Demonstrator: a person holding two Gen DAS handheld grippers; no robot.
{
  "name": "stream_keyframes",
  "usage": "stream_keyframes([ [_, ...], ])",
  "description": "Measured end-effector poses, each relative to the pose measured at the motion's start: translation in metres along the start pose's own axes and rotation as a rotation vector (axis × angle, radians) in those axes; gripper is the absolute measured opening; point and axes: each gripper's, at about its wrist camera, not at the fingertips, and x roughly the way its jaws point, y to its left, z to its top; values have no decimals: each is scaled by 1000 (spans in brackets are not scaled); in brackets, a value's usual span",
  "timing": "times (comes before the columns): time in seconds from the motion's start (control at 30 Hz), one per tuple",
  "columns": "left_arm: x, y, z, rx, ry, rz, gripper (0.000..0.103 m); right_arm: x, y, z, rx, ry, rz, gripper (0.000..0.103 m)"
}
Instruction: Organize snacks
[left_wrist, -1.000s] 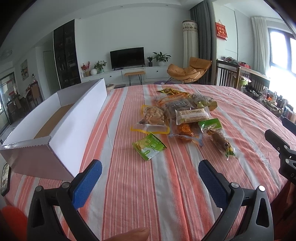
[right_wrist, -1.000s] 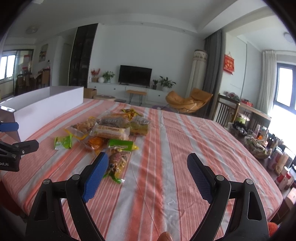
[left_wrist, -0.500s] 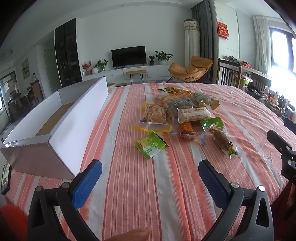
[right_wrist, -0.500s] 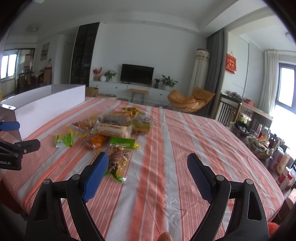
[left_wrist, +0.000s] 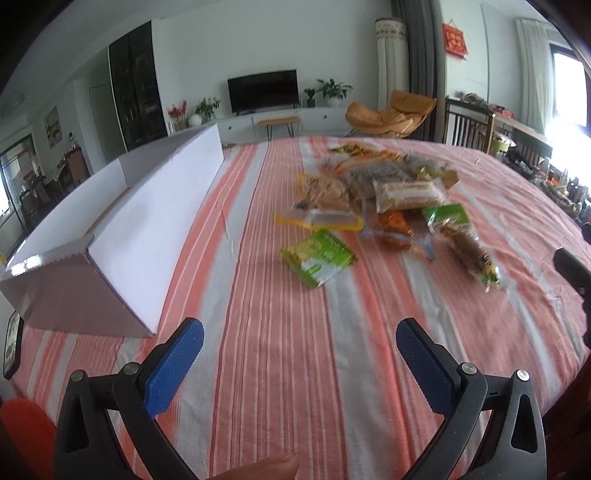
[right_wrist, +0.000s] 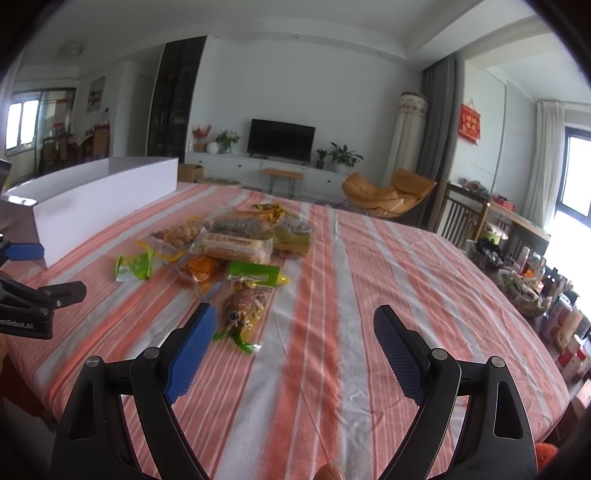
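Observation:
A pile of snack packets (left_wrist: 384, 192) lies in the middle of the striped tablecloth (left_wrist: 280, 369); it also shows in the right wrist view (right_wrist: 236, 240). A green packet (left_wrist: 318, 257) lies nearest my left gripper (left_wrist: 299, 343), which is open and empty above the cloth. A sausage packet with a green header (right_wrist: 245, 306) lies just ahead of my right gripper (right_wrist: 295, 325), which is open and empty. A long white open box (left_wrist: 122, 229) stands at the left; it also shows in the right wrist view (right_wrist: 103, 192).
The table's right edge (right_wrist: 546, 354) drops toward a cluttered side shelf with bottles (right_wrist: 535, 288). A wooden chair back (left_wrist: 465, 125) stands beyond the far right rim. The right gripper's finger (left_wrist: 572, 269) shows at the left view's right edge.
Both grippers have moved forward toward the snack pile, which now looks closer and larger. Both stay open and empty.

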Motion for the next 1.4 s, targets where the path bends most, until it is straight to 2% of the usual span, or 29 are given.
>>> stream_keyframes([
  [0.73, 38, 3, -14, 36, 122, 31, 103, 18, 8, -12, -7, 76, 54, 89],
  [1.4, 38, 6, -16, 22, 119, 16, 103, 39, 9, -30, 6, 200, 79, 89],
])
